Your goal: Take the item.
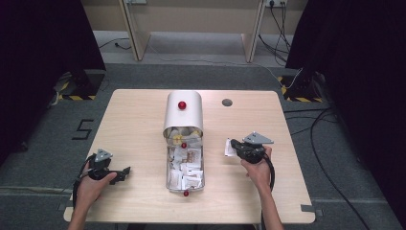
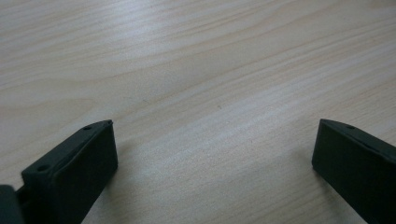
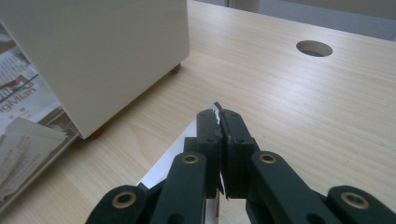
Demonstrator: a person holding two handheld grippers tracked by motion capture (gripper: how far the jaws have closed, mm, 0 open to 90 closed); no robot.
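Light wooden table, white box with drawer pulled out.

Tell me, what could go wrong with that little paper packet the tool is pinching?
The right tool pinches the white packet by its thin edge only, so it might slip out or tear. The clear drawer already looks crammed with packets, so another could spill over its rim.

Matt pale wood table; white paper packet; matt cream box.

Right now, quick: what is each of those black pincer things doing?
Left gripper: open, empty, over the pale wooden table.
Right gripper: closed on a thin white paper packet.
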